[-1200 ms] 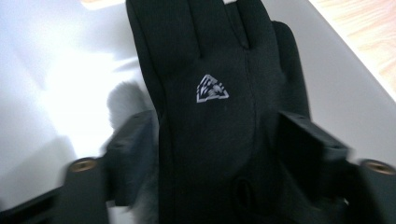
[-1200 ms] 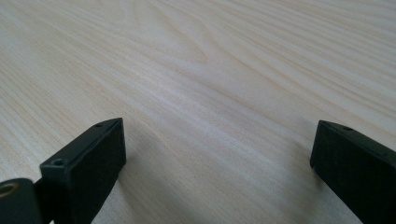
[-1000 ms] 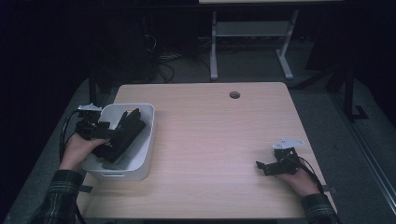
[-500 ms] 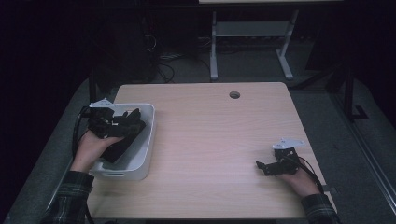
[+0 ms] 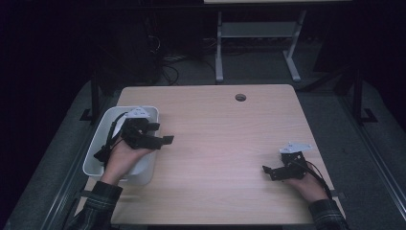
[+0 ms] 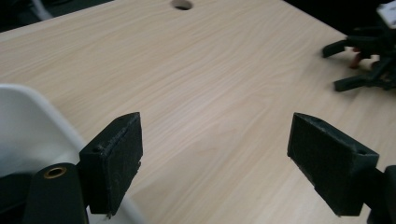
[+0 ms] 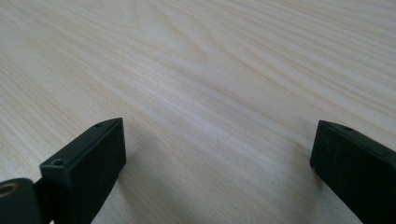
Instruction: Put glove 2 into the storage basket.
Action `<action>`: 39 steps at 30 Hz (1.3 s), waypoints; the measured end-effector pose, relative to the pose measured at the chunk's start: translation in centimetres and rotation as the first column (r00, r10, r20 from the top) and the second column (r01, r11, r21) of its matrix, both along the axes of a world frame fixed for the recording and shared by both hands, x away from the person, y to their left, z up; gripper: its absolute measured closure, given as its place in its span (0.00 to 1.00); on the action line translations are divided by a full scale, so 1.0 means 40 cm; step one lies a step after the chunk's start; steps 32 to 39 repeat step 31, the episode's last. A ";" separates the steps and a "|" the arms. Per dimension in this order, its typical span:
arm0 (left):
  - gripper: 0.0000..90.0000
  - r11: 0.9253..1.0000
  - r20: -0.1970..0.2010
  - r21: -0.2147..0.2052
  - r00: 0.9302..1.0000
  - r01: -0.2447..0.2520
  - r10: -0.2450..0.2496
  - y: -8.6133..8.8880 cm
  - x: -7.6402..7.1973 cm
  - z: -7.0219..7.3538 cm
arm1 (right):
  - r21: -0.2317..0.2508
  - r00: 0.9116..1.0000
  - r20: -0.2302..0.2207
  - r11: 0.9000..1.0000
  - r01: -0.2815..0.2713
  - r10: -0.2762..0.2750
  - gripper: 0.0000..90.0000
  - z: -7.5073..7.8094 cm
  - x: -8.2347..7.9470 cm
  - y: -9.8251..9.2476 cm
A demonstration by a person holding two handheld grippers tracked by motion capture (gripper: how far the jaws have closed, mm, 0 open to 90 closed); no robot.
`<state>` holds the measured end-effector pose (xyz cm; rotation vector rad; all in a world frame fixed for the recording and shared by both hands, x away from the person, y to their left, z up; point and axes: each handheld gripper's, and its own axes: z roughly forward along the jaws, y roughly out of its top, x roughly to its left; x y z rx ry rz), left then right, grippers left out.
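Looking down from the high view, we find the white bin (image 5: 95, 158) at the left edge of the frame, sitting on the left side of the wooden table (image 5: 215, 143). It is a rounded rectangular tub with its long side running away from us. In the left gripper view a curve of its white rim (image 6: 42, 116) fills the lower left corner.

Our left gripper (image 5: 160, 140) hangs over the bin's right rim, pointing toward the middle of the frame, with our left hand (image 5: 122, 155) wrapped around its body above the tub. Its jaws stand wide apart with nothing between them; in the left gripper view we see bare wood in the gap (image 6: 215, 158). We cannot tell what lies inside the bin beneath the hand.

Well apart from this, at the lower right of the high view, our right gripper (image 5: 268, 171) rests low at the table, pointing left, with our right hand (image 5: 306, 184) behind it. Its jaws are also spread, and the right gripper view shows plain wood grain between them (image 7: 215, 163). That gripper appears too at the upper right of the left gripper view (image 6: 364, 60).

A round hole (image 5: 240, 97) sits near the table's far edge, at upper centre. Beyond the table, metal desk legs (image 5: 219, 52) stand on the dark floor.
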<state>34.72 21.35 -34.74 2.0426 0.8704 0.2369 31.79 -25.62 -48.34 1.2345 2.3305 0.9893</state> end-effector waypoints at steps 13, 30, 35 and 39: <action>0.19 0.985 -0.028 0.088 0.989 0.150 -0.148 -0.189 -0.073 -0.107 | 0.000 1.000 0.000 1.000 -0.001 0.001 0.03 0.000 0.000 0.000; 0.19 0.957 -0.130 0.180 0.970 0.226 -0.204 -0.265 -0.096 -0.269 | 0.000 1.000 0.000 1.000 -0.002 0.002 0.03 0.000 0.000 0.000; 0.19 0.948 -0.130 0.205 0.967 0.242 -0.219 -0.263 -0.093 -0.270 | 0.000 1.000 0.001 1.000 -0.002 0.002 0.03 0.000 0.000 0.000; 0.19 0.948 -0.130 0.205 0.967 0.242 -0.219 -0.263 -0.093 -0.270 | 0.000 1.000 0.001 1.000 -0.002 0.002 0.03 0.000 0.000 0.000</action>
